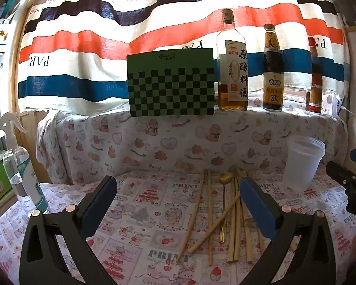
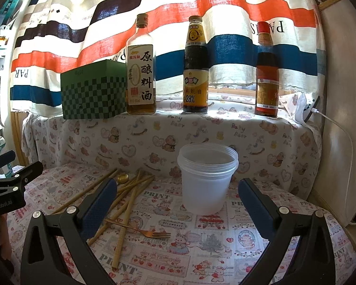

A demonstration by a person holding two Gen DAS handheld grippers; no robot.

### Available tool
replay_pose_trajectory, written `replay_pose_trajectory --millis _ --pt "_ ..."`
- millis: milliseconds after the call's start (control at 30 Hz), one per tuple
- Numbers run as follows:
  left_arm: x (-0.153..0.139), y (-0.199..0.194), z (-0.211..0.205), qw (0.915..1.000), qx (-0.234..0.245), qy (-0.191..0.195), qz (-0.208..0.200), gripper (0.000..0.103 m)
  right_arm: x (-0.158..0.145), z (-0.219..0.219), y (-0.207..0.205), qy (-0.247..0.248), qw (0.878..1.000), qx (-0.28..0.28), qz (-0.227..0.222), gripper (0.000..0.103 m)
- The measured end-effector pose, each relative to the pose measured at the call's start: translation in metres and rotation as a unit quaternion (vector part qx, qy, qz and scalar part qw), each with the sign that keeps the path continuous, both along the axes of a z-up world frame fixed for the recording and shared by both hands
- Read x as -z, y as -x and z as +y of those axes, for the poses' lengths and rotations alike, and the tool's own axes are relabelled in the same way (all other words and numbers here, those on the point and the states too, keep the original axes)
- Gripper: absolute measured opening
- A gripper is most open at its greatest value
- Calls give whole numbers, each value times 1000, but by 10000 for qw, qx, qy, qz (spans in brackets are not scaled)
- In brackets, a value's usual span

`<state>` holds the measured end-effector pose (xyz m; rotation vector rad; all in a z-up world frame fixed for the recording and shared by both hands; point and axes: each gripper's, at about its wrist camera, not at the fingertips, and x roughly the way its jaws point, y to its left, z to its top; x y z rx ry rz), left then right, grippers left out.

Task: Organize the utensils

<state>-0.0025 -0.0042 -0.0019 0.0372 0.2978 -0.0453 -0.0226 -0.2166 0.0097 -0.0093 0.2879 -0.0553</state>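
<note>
Several wooden chopsticks point(image 1: 211, 216) lie in a loose pile on the patterned tablecloth, with a gold spoon point(image 1: 224, 194) among them. The pile also shows in the right wrist view point(image 2: 128, 197), with a gold fork point(image 2: 152, 232) lying across its near end. A translucent plastic cup point(image 2: 206, 178) stands upright to the right of the pile; it also shows in the left wrist view point(image 1: 302, 161). My left gripper point(image 1: 178, 204) is open and empty, above the table left of the pile. My right gripper point(image 2: 175, 204) is open and empty, in front of the cup.
A raised ledge behind holds a green checkered box point(image 1: 170, 83) and three sauce bottles point(image 2: 141, 71) point(image 2: 195, 71) point(image 2: 267, 76). A spray bottle point(image 1: 19, 166) stands at the left edge. A striped curtain hangs behind. A white cable point(image 2: 344, 137) runs down the right wall.
</note>
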Motion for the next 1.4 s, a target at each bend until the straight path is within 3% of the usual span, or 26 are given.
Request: replay_pose_trajectory --millis 867,1100,1400 --pt "-2 -2 3 9998 132 90 91 103 0 1 2 -9 10000 -56 -38 103" --pt "0 -11 4 9993 143 166 296 103 0 -1 2 -23 10000 56 -3 103" --pt "1 -6 -1 9995 239 73 187 103 -1 -1 2 -14 10000 38 2 103"
